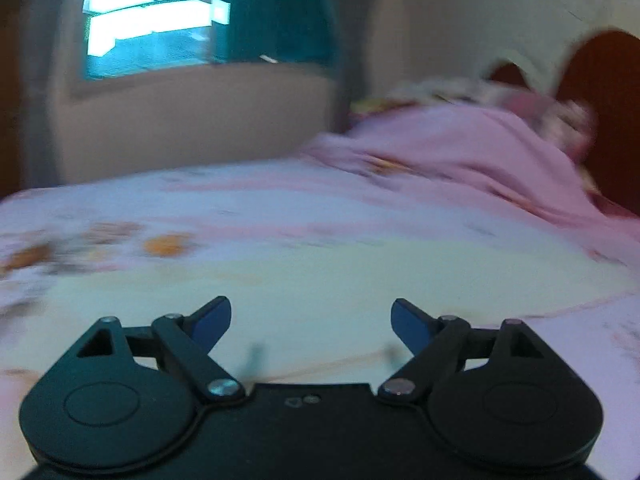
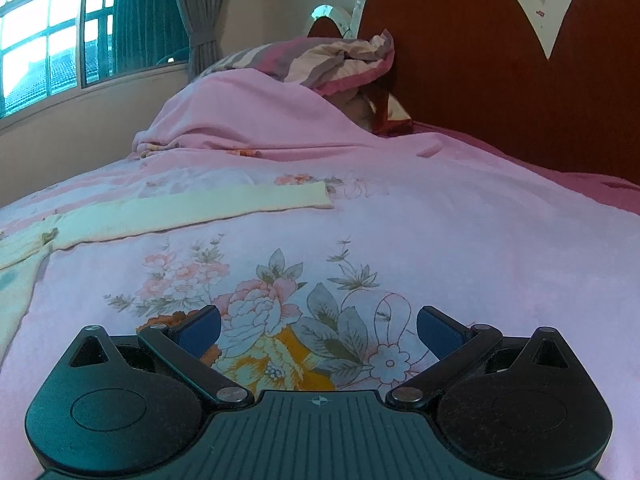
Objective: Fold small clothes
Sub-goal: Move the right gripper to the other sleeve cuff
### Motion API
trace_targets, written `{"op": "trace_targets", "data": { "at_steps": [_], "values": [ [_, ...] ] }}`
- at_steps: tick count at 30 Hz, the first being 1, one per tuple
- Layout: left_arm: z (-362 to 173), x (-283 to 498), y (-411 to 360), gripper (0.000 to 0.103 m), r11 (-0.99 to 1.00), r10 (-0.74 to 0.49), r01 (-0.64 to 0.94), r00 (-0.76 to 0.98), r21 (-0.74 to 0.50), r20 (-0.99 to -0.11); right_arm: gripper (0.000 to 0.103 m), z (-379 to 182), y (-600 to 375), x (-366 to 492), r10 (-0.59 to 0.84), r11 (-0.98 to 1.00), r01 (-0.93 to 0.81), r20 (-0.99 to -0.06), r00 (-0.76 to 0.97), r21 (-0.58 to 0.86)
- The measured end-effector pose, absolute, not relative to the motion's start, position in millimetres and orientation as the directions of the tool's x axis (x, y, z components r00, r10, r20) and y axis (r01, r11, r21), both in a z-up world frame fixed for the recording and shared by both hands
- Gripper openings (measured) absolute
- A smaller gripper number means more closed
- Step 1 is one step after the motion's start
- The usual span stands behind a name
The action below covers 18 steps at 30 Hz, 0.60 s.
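A small cream garment [image 2: 172,212] lies flat on the floral pink bedspread [image 2: 460,240], one long sleeve stretched toward the right in the right wrist view. My right gripper [image 2: 319,330] hovers open over printed flowers, to the right of the garment, nothing between its blue pads. In the blurred left wrist view the cream garment [image 1: 340,280] spreads pale just beyond my left gripper [image 1: 311,322], which is open and holds nothing. Whether the left pads touch the cloth I cannot tell.
A heaped pink blanket [image 2: 248,120] and a striped pillow [image 2: 328,60] lie at the head of the bed against a dark red headboard [image 2: 500,72]. A window [image 2: 48,48] with a grey curtain [image 2: 196,16] is on the wall to the left.
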<state>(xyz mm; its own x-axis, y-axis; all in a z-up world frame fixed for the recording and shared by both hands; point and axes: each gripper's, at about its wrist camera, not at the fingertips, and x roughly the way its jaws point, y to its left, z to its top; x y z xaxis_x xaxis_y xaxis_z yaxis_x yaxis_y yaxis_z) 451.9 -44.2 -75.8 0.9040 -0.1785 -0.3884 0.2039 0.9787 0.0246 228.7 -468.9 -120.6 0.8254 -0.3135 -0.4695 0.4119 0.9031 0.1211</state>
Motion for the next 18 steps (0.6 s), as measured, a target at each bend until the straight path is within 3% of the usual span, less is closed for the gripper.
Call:
{"op": "trace_targets", "data": {
  "at_steps": [4,6,7,10,15,16,18],
  "values": [
    [-80,453,39,0.086,0.996,0.042,-0.006,0.909,0.088,-0.414,0.103,-120,-462,233,-0.328,0.908,0.412,-0.475,0.816,0.080],
    [-99,474,66,0.084,0.992,0.099,-0.031,0.789,0.121,-0.606,0.103,-116,-460,239,-0.324,0.910,0.407,-0.473,0.819,0.082],
    [-103,475,77,0.084,0.995,0.089,-0.036,0.764,0.096,-0.639,0.103,-113,-460,244,-0.315,0.910,0.403,-0.470,0.824,0.096],
    [-89,442,98,0.086,1.000,0.025,-0.017,0.860,0.020,-0.510,0.103,-95,-461,265,-0.294,0.912,0.386,-0.433,0.852,0.141],
    [-90,419,124,0.086,0.995,0.095,-0.065,0.851,0.076,-0.516,0.103,-80,-462,316,-0.291,0.919,0.365,-0.367,0.884,0.151],
    [-88,412,133,0.086,0.995,0.103,-0.081,0.848,0.067,-0.520,0.097,-81,-463,327,-0.285,0.919,0.362,-0.371,0.884,0.154],
    [-85,404,142,0.086,0.994,0.112,-0.097,0.849,0.056,-0.516,0.035,-88,-468,353,-0.279,0.915,0.370,-0.411,0.868,0.159]
  ]
}}
